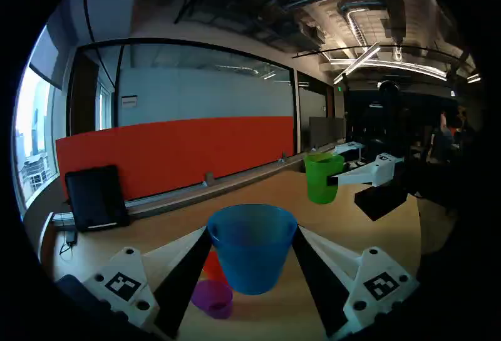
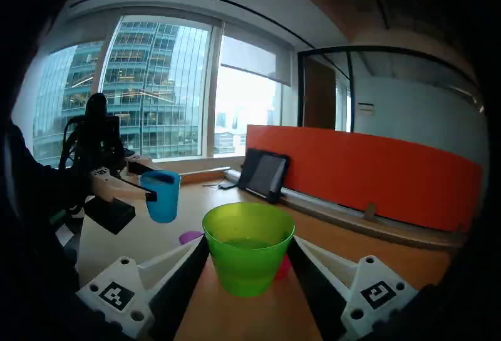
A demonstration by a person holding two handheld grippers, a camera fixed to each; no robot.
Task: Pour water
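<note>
- Wooden desk runs ahead of both grippers, with an orange partition along its far edge.
- Left gripper is pinching the blue cup between its fingers, upright and lifted off the desk.
- Right gripper clamps the green cup the same way. I think there's water low inside, but it's hard to be sure.
- My read: both cups are up and the pour hasn't begun. Next I'd bring the green rim over the blue mouth, then tilt slowly.
- Purple cup and red cup sit below the left gripper, partly hidden behind the blue cup and a finger.
</note>
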